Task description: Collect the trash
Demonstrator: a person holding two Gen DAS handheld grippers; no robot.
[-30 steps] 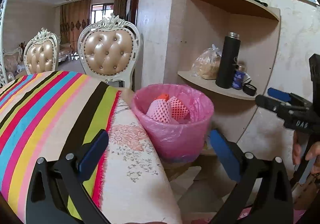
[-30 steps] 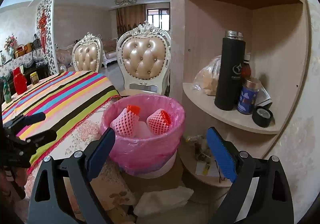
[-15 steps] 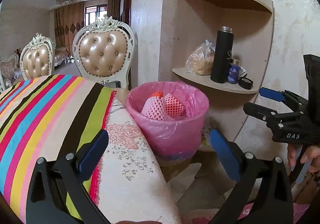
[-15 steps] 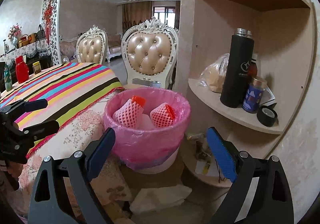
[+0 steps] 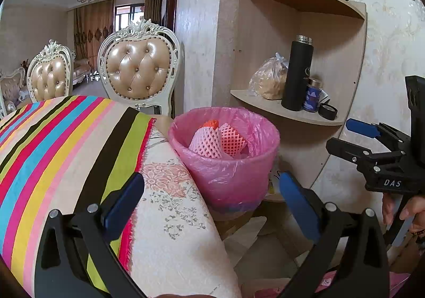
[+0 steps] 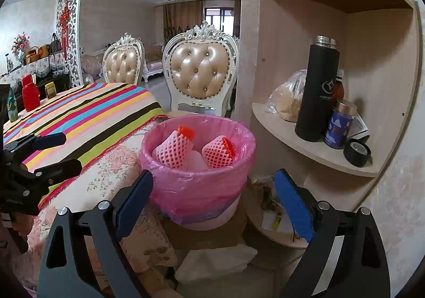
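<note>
A bin lined with a pink bag [image 5: 225,165] [image 6: 196,181] stands beside the table's corner. Two pink foam fruit nets [image 5: 212,142] [image 6: 172,150] with orange pieces lie inside it. My left gripper [image 5: 211,202] is open and empty, hovering near the table edge just short of the bin. My right gripper [image 6: 213,201] is also open with nothing between its fingers, facing the bin from the front. The right gripper [image 5: 345,135] shows at the right edge of the left wrist view, held by a hand [image 5: 409,210]. The left gripper [image 6: 69,151] shows at the left of the right wrist view.
A table under a striped cloth [image 5: 53,143] [image 6: 87,117] lies left of the bin, with a red bottle [image 6: 30,96] on it. A corner shelf [image 6: 313,149] holds a black flask [image 6: 318,90], tin, tape roll and bag. Two padded chairs [image 6: 202,69] stand behind. The bin rests on a cardboard box [image 6: 207,236].
The right wrist view has shifted slightly, so the bin sits a little higher in it. Both grippers stay open and empty, and the bin's contents are unchanged.
</note>
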